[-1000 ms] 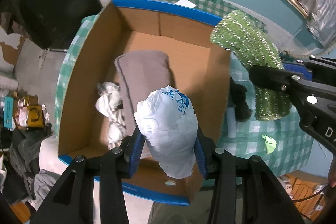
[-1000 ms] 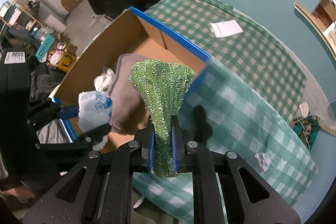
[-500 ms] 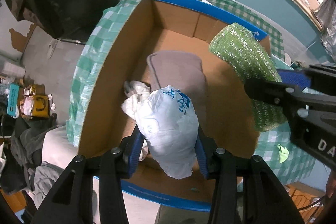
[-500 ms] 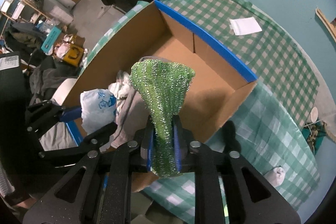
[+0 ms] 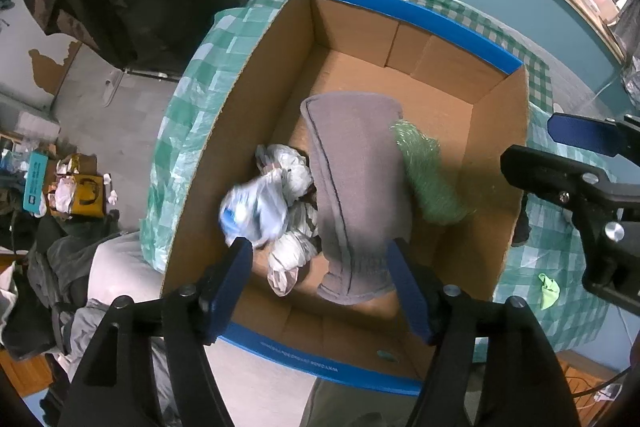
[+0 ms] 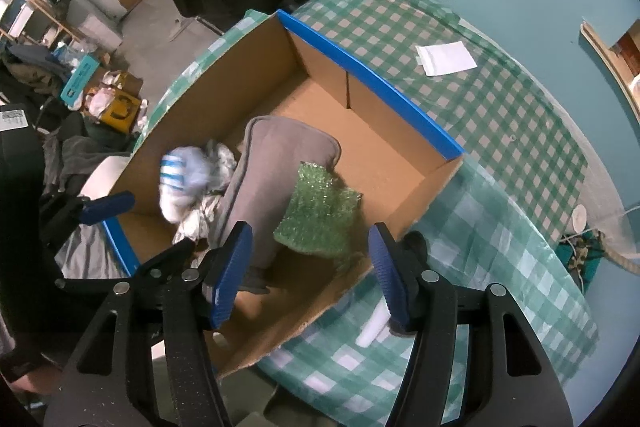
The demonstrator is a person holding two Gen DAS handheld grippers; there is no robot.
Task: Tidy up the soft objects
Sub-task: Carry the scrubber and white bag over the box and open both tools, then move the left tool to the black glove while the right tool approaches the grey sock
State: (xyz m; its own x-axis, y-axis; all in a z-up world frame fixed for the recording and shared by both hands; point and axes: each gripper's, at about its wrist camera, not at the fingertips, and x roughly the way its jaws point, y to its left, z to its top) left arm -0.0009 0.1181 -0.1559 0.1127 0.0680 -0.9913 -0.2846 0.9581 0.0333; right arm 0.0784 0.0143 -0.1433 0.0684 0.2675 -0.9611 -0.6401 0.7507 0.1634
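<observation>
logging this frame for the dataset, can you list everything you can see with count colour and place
cardboard box: 1, brown with blue rims, on the table
grey cloth: 1, grey, inside the box, middle
green glittery cloth: 1, green, in the box, beside the grey cloth
white and blue plastic bag: 1, blurred, over the box's left side
crumpled white bags: exact count unclear, white, on the box floor left of the grey cloth
tablecloth: 1, green and white check, on the table
white packet: 1, white, on the tablecloth beyond the box
left hand-held gripper: 1, black with blue pads, open over the box
right hand-held gripper: 1, black with blue pads, open over the box
</observation>
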